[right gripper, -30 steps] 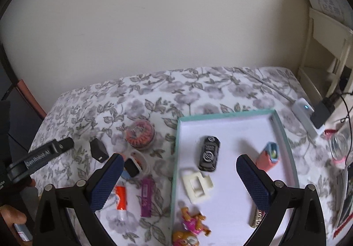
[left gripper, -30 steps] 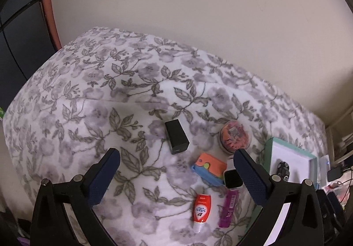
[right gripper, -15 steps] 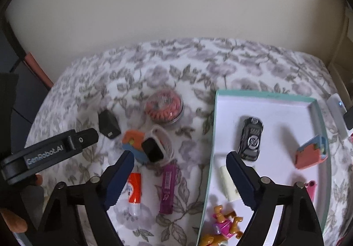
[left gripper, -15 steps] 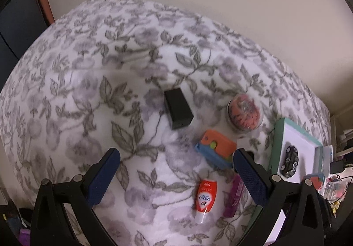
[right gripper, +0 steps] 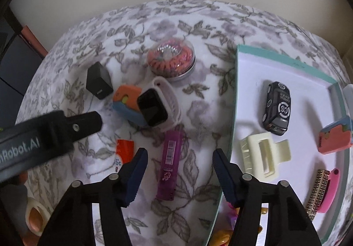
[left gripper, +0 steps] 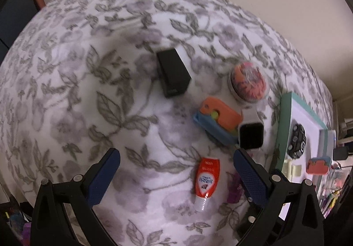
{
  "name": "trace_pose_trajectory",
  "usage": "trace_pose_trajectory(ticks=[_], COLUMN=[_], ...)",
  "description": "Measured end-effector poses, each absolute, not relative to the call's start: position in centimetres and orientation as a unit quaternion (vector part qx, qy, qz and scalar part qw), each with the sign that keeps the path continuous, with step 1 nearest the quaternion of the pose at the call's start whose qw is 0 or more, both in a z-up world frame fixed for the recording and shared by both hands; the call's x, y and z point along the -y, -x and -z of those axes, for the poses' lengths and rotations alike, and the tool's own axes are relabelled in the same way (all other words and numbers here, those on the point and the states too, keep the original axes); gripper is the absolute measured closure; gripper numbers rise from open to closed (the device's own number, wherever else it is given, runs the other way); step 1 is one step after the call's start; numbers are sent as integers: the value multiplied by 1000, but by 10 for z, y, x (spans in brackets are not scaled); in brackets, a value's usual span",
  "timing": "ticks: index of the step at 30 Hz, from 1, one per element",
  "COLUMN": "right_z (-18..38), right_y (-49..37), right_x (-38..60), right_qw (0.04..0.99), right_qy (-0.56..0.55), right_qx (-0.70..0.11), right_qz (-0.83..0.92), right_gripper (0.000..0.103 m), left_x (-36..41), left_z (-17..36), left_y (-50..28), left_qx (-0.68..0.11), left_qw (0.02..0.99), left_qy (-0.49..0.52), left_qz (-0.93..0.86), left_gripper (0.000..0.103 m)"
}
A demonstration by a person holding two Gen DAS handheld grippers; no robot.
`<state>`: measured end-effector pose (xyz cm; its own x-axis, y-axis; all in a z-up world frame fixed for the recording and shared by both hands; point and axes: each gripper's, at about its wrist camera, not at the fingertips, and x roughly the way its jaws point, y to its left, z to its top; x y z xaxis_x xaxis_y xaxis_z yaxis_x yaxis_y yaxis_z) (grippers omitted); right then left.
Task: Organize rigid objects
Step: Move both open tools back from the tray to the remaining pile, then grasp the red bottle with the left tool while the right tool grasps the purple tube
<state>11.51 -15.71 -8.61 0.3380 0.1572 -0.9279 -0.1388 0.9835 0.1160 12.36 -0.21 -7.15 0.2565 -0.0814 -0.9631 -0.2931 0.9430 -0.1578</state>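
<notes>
Left wrist view looks down on a tabletop (left gripper: 66, 82) covered with a grey floral cloth. The left tongs (left gripper: 176, 155) are spread wide and hold nothing, hanging above the cloth. Ahead of them lies a black charger block (left gripper: 173, 75), alone. To its right sits a round clear-lidded tin (left gripper: 248, 81) with an orange coil inside. Just below the tin, an orange and blue case (left gripper: 217, 120) touches a smartwatch (left gripper: 251, 135) with a pale strap. A small red and white bottle (left gripper: 207, 178) lies near the right finger (left gripper: 251, 179) of these tongs, cap pointing toward the camera. A purple item beside it is mostly hidden behind that finger.

Right wrist view shows the right tongs (right gripper: 178, 155) also spread and empty, poised over a purple stick with a barcode (right gripper: 169, 171), which lies lengthwise between the 2 fingers' lines. The smartwatch (right gripper: 154, 108) leans against the orange and blue case (right gripper: 125, 100) just above it. At the right stands a teal-rimmed tray (right gripper: 235, 96) with a white floor. Inside it lie a black toy car (right gripper: 277, 108), a cream hair claw (right gripper: 263, 157), another orange and blue case (right gripper: 335, 138), and a pink clip with a beaded barrette (right gripper: 324, 193). The left tongs' arm crosses the left edge of this view.
</notes>
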Motion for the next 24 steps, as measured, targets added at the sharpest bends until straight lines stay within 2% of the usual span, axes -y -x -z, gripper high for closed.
trace_pose_trajectory(ticks=[4, 11, 13, 15, 24], right_z=[93, 103, 104, 105, 112], right_y=[-115, -115, -116, -116, -115], right_x=[155, 151, 149, 147, 136], right_qw=[812, 806, 806, 806, 805], right_qy=[-2, 10, 18, 22, 46], right_qx=[-576, -585, -584, -584, -584], right_qz=[-95, -94, -92, -93, -93], right_gripper=[49, 52, 52, 52, 54], left_x=[12, 21, 24, 25, 34], left_z=[79, 100, 105, 110, 121], left_y=[-124, -124, -125, -125, -124], left_qx=[-615, -640, -645, -651, -659], left_qw=[774, 757, 753, 748, 742], left_qy=[134, 119, 116, 115, 108], left_qz=[-65, -59, -58, -58, -60], left_gripper=[1, 2, 5, 15, 23])
